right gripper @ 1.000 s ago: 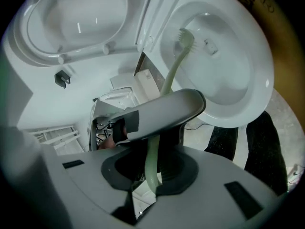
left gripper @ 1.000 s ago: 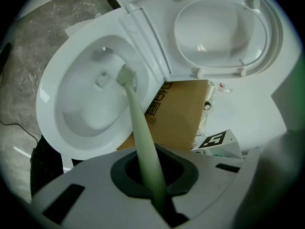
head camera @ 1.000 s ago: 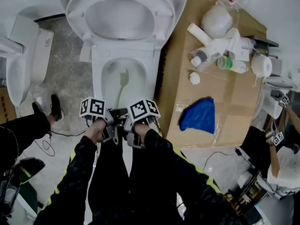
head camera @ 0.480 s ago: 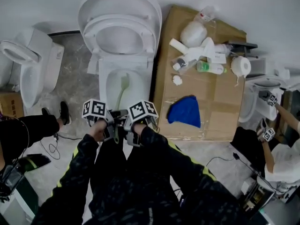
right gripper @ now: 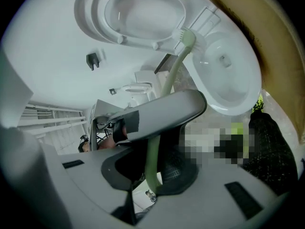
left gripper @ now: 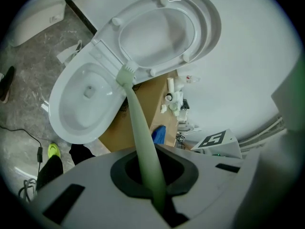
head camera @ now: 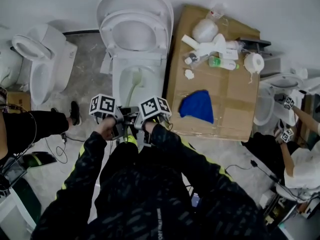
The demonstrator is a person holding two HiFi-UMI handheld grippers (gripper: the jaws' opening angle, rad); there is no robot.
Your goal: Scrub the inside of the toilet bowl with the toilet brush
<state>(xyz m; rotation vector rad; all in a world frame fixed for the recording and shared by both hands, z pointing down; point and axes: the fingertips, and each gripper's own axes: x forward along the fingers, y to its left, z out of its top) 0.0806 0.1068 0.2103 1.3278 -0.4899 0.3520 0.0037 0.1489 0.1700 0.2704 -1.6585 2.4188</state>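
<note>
Both the left tongs (left gripper: 148, 171) and the right tongs (right gripper: 151, 173) are being clenched on the handle of the toilet brush (head camera: 131, 90), seemingly for steadier leverage. Its head is being held inside the toilet bowl (head camera: 116, 90), near the back.

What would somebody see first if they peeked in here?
The big white toilet in the middle, lid up, with a pale green toilet brush pointing into its bowl. The left claw and the right claw are both shut on the brush's handle. To the right, a bright blue cloth lies on brown cardboard.
</note>
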